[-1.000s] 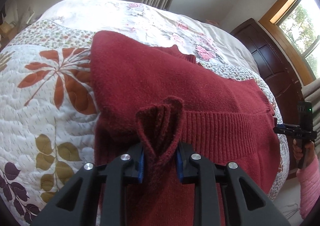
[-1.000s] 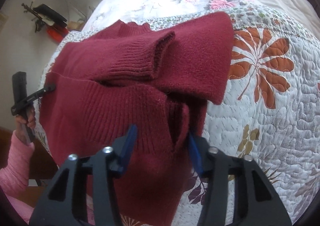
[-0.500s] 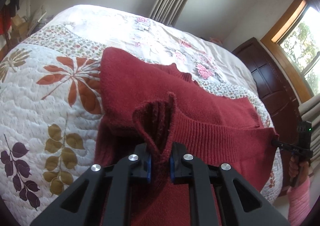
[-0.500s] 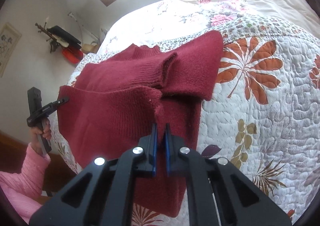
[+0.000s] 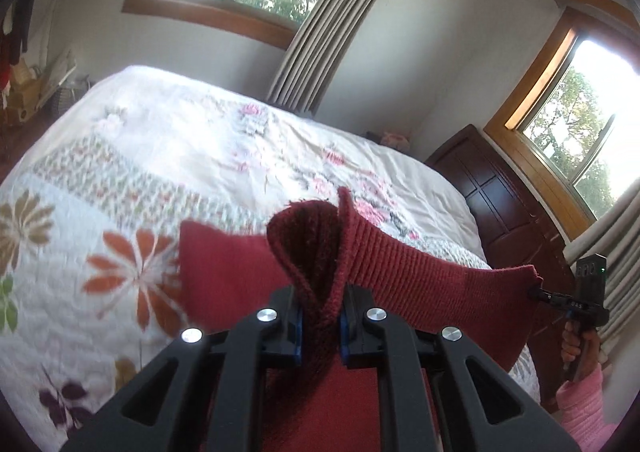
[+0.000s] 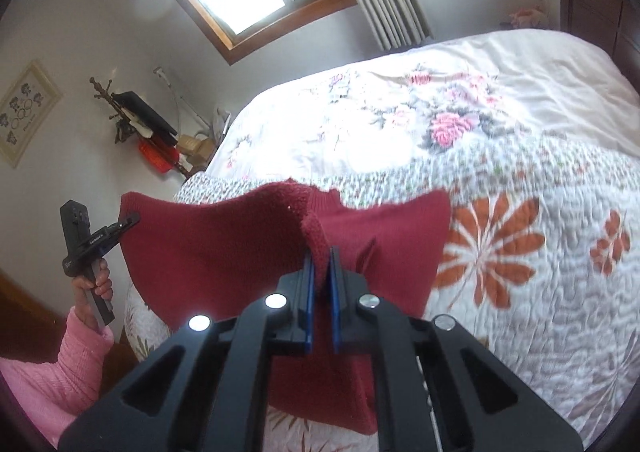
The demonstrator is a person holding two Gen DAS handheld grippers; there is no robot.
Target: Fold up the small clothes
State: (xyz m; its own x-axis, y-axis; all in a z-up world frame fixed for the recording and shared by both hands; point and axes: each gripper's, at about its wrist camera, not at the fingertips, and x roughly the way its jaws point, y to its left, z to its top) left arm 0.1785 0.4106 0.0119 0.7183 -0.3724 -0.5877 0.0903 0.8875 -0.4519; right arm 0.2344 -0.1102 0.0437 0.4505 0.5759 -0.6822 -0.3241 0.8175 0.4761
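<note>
A dark red knit sweater (image 5: 420,284) hangs stretched above the quilted bed, held by its ribbed hem at two corners. My left gripper (image 5: 320,316) is shut on a bunched fold of the hem. My right gripper (image 6: 320,276) is shut on the other hem corner of the sweater (image 6: 224,248). Each gripper also shows in the other's view: the right gripper (image 5: 538,293) at the sweater's far right corner, the left gripper (image 6: 134,217) at its far left corner. The sweater's lower body drapes down toward the quilt.
A floral quilt (image 5: 132,179) covers the bed (image 6: 500,139). A dark wooden cabinet (image 5: 504,207) stands right of the bed. Windows and curtains (image 5: 320,15) line the far wall. A coat stand with clutter (image 6: 136,119) sits in the corner. A pink sleeve (image 6: 52,368) shows at lower left.
Both grippers have risen with the hem, lifting the sweater off the quilt and pulling it taut between them. The right gripper, open one second ago, has shut on the hem.
</note>
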